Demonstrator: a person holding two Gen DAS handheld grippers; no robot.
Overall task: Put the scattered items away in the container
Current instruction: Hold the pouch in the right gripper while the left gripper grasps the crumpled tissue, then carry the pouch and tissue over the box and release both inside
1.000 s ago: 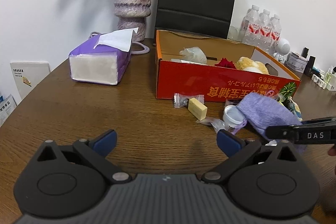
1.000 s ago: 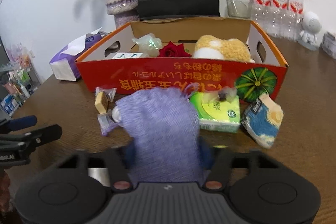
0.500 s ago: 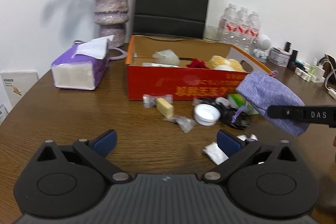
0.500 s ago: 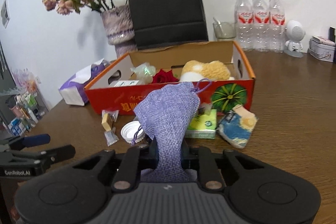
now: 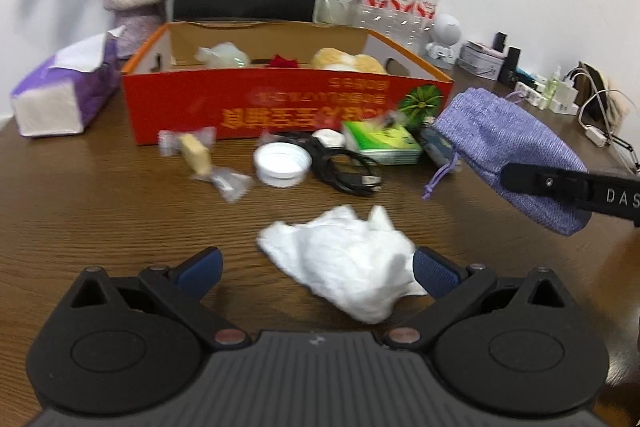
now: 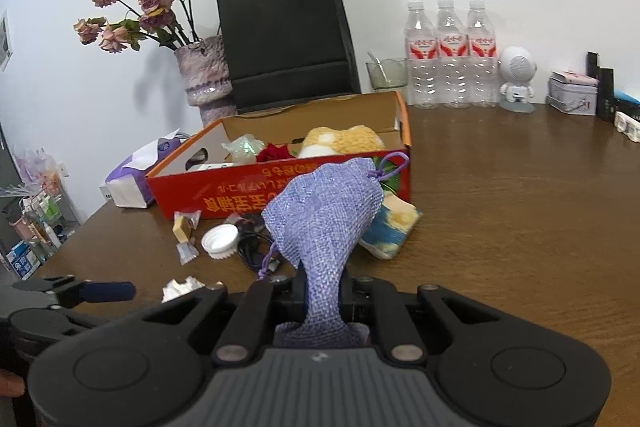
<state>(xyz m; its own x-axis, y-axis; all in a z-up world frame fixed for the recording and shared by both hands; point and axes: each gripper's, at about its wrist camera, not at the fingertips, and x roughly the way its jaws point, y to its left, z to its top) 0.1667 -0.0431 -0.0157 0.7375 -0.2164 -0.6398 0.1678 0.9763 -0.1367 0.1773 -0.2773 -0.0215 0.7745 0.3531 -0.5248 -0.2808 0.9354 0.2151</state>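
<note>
a: what are the right gripper (image 6: 322,301) fingers doing?

b: they are clamped tight on the lilac drawstring pouch (image 6: 320,215), pinching its lower end into a narrow neck. the rest of the pouch fans out above the fingers, clear of the worktop (image 6: 520,227). in the left wrist view the same pouch (image 5: 508,151) hangs out to the right, with one black finger (image 5: 560,185) lying across it.

a: and the left gripper (image 5: 316,269)?

b: its fingers stand wide apart and grip nothing. a crumpled white tissue (image 5: 348,263) lies on the worktop between the two blue pads (image 5: 200,269). its right edge reaches the right-hand pad, but i cannot tell whether they touch.

a: where is the container?

b: the red cardboard box (image 6: 240,187) sits further back on the worktop, open at the top. a yellow plush toy (image 6: 344,141), a red flower (image 6: 274,151) and a pale wrapped item (image 6: 244,147) are inside it.

a: what lies loose?

b: just in front of the box are a wrapped yellow candy (image 5: 194,155), a small clear wrapper (image 5: 228,183), a white screw cap (image 5: 282,167), a coiled black cable (image 5: 348,171), a green tissue pack (image 5: 380,143) and a blue and yellow packet (image 6: 394,227). the pouch is in the air above that cluster, nearer than the box's front wall and not inside it.
</note>
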